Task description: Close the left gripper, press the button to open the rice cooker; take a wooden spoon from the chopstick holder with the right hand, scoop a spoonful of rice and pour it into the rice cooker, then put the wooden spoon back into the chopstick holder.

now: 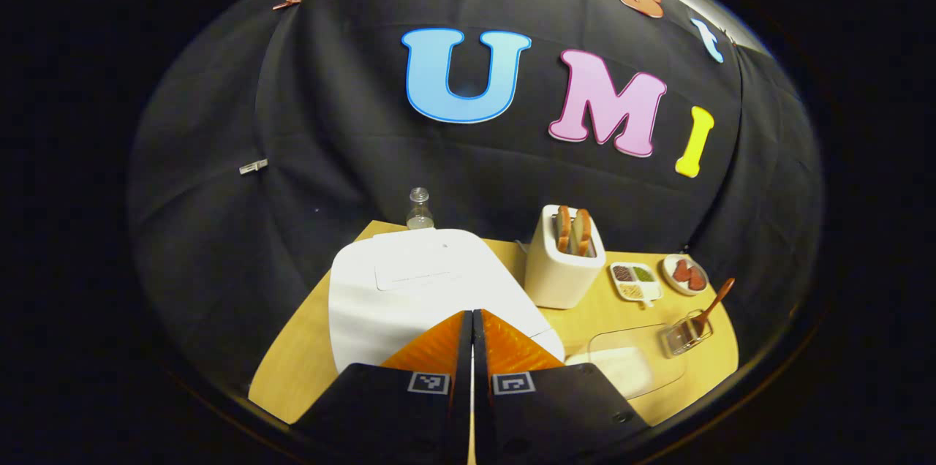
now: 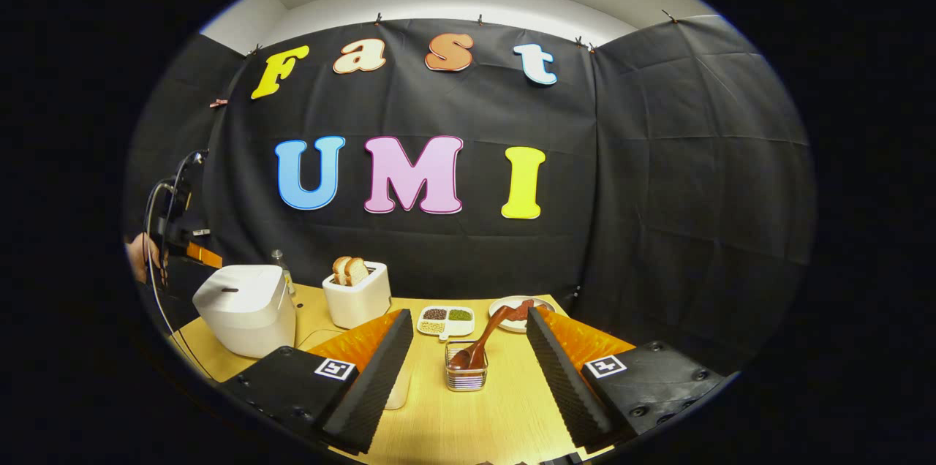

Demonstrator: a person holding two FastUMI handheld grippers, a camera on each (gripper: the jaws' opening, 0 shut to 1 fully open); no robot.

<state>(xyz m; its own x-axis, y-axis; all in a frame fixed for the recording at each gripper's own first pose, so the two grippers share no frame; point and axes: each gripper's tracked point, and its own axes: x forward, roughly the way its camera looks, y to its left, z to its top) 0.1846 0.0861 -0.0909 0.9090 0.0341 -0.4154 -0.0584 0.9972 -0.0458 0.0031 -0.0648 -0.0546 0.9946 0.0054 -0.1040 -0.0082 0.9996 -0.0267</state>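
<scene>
The left gripper [image 1: 472, 326] has its two fingers pressed together with nothing between them, and it hangs over the near front edge of the rice cooker [image 1: 420, 286], whose white lid is down. In the left gripper view, going from its left to its right: a small clear bottle [image 1: 419, 209] stands behind the cooker, then a white toaster [image 1: 561, 264] with two slices of bread in its slots sits just right of the cooker, a divided dish of grains [image 1: 635, 282] lies beyond that, and a small plate [image 1: 685, 273] with reddish pieces is farthest right. Nearer and to the gripper's right, a clear container of rice [image 1: 629, 363] rests on the wooden table [image 1: 292, 370], and just beside it is the chopstick holder [image 1: 686, 335] with the wooden spoon [image 1: 713, 304] leaning out of it to the right.

The right gripper [image 2: 464, 370] has its fingers spread wide and holds nothing. In the right gripper view, far to its left, a hand [image 2: 139, 256] holds the other gripper above the rice cooker [image 2: 245, 308]; the toaster [image 2: 357, 297] comes next, then the grain dish [image 2: 446, 320]. The chopstick holder [image 2: 466, 373] stands straight ahead between the open fingers, apart from both, with the wooden spoon [image 2: 486, 337] resting in it, bowl down and handle tilted up to the right toward the plate [image 2: 515, 313].
</scene>
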